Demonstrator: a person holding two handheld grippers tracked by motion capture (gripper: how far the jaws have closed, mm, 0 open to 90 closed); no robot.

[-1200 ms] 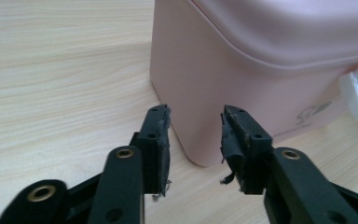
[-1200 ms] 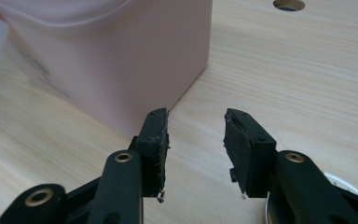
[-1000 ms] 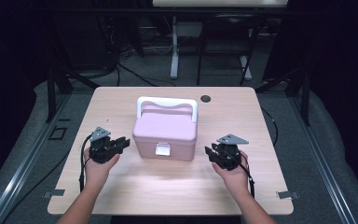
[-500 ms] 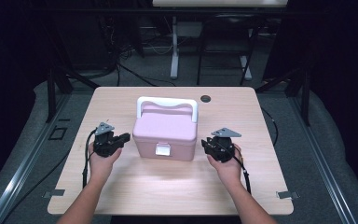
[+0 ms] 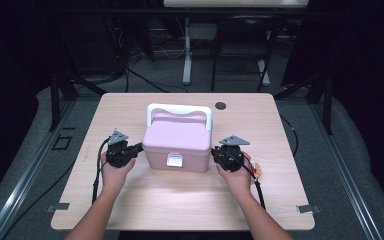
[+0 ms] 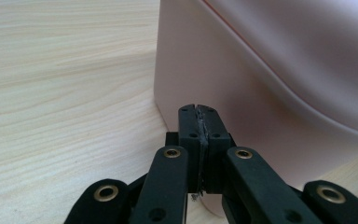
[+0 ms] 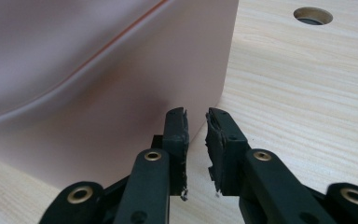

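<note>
Here, box: a pink plastic box [image 5: 177, 142] sits near the middle of the table [image 5: 180, 200], smooth and matte, with rounded corners and a lid that curves slightly.
Handle: a white plastic handle [image 5: 180, 110] arches over the back of the lid, upright.
Latch: a small white clasp [image 5: 174, 160] sits on the front wall facing the person.
Table: pale wood grain, flat, with rounded corners and a round cable hole [image 5: 220, 105] behind the box.
Left gripper: the left gripper [image 5: 136, 147] is at the left wall of the box; its black jaws have just been closing and now stand pressed together with nothing between them.
Right gripper: the right gripper [image 5: 214, 152] is at the right wall of the box; its jaws have just been closing, and a narrow gap remains, empty.
High view: it takes in the whole box, both forearms, the grey plates on the grippers and the trailing cables.
Left gripper view: the left gripper [image 6: 199, 116] is seen close up, tips nearly at the box corner [image 6: 261, 93], and the lid seam runs as a thin curved line.
Right gripper view: the right gripper [image 7: 196, 122] shows worn, ragged pad edges [image 7: 214, 140], with the box wall [image 7: 98, 79] just ahead and the hole [image 7: 313, 15] beyond.
</note>
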